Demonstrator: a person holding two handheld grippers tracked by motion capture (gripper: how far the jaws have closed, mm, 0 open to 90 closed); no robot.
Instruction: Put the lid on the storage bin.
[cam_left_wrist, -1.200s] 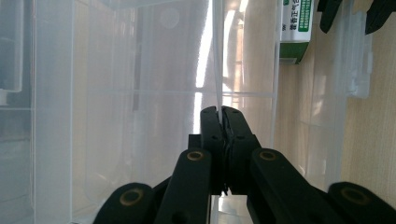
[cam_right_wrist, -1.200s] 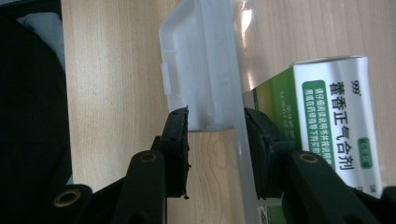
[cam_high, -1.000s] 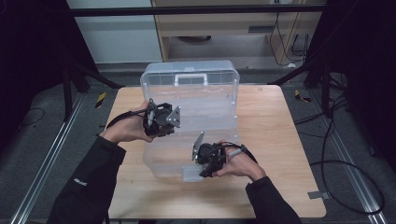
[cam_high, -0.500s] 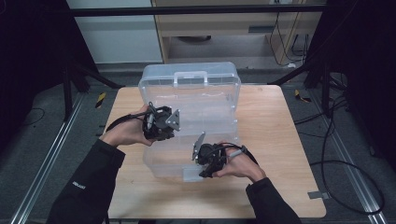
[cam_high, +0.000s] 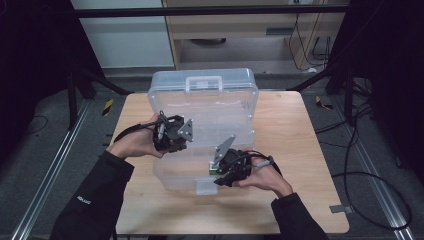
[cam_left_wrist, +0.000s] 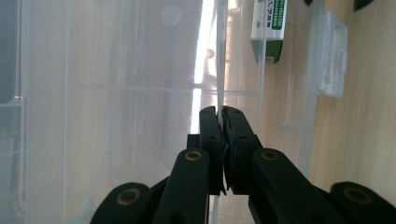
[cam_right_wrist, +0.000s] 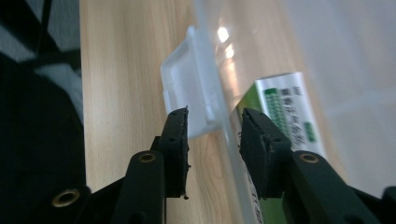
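The green-and-white box (cam_right_wrist: 285, 116) carries printing too blurred to read

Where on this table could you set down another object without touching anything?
The widest bare wood lies on the table, between the clear plastic box and the right edge. A narrower bare strip runs left of the box. The middle is crowded: box, left gripper and right gripper meet there.

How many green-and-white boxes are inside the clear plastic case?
1. The green-and-white box lies inside the clear case, near its front wall by the latch, next to the right tongs. Others may be hidden by glare.
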